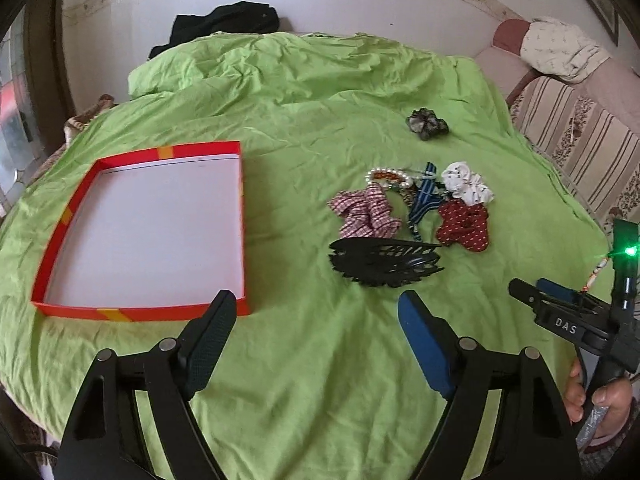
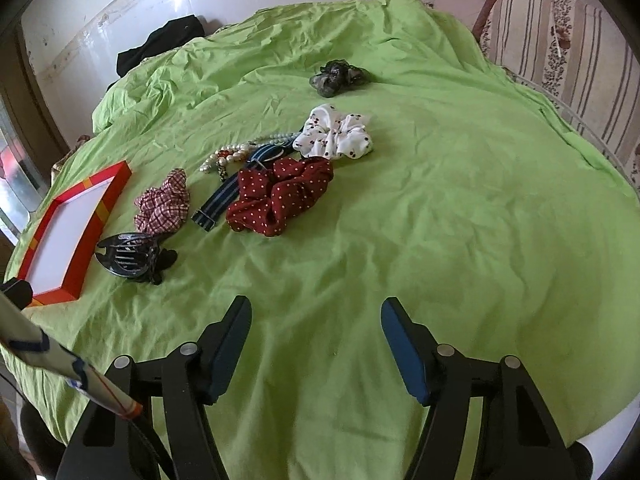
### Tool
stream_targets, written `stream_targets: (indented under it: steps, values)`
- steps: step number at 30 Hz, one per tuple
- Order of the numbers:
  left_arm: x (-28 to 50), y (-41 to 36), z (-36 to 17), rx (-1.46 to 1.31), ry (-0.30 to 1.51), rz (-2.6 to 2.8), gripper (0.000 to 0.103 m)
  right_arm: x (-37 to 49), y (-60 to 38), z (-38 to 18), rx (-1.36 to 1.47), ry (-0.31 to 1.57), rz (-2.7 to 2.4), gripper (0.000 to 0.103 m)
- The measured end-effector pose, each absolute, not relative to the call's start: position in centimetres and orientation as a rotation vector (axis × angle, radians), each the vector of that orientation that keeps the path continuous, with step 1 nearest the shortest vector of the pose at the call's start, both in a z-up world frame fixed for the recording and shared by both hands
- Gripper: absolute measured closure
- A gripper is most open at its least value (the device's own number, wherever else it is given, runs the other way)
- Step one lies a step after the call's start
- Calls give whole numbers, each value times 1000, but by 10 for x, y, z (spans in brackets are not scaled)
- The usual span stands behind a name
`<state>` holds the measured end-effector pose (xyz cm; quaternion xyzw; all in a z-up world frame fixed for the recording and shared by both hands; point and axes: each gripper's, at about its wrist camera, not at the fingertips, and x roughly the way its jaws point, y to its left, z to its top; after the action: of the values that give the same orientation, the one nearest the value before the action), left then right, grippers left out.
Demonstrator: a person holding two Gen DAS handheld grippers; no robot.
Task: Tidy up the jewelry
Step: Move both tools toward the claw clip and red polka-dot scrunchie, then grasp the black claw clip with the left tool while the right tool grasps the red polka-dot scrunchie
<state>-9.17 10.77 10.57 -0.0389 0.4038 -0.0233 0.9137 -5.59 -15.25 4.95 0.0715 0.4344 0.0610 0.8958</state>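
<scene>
At the bottom of the left wrist view, the left gripper (image 1: 314, 312) has its jaws spread wide with nothing between them, only green bedsheet (image 1: 320, 380) below. Just beyond its left finger, at centre left of the frame, lies a shallow red box (image 1: 60, 216) with a white floor, nothing in it. Right of centre sits the pile of accessories: a black claw clip (image 1: 380, 264) nearest, then a pink checked scrunchie (image 1: 366, 212), a dark red dotted scrunchie (image 1: 464, 226), a white printed scrunchie (image 1: 466, 182), a navy striped band (image 1: 424, 196) and a pearl bracelet (image 1: 386, 176). A dark green scrunchie (image 1: 426, 124) lies apart, higher in the frame. At the right edge the right gripper (image 1: 556, 300) shows from the side, a hand (image 1: 596, 396) on its handle. In the right wrist view the right gripper (image 2: 316, 320) also stands spread and empty over bare sheet, the same pile well beyond it at upper left of centre and the box at the left edge.
</scene>
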Motion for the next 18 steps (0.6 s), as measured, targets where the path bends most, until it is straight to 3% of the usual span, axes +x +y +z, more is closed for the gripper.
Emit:
stream_targets:
  steps: [13,18]
  values:
    - [-33,105,68,-202,929,-149,21,-14,-172,52,256,880,154,31]
    - [-15,102,57,-256,943,-215,21,6,-174,49,303,886,173,25]
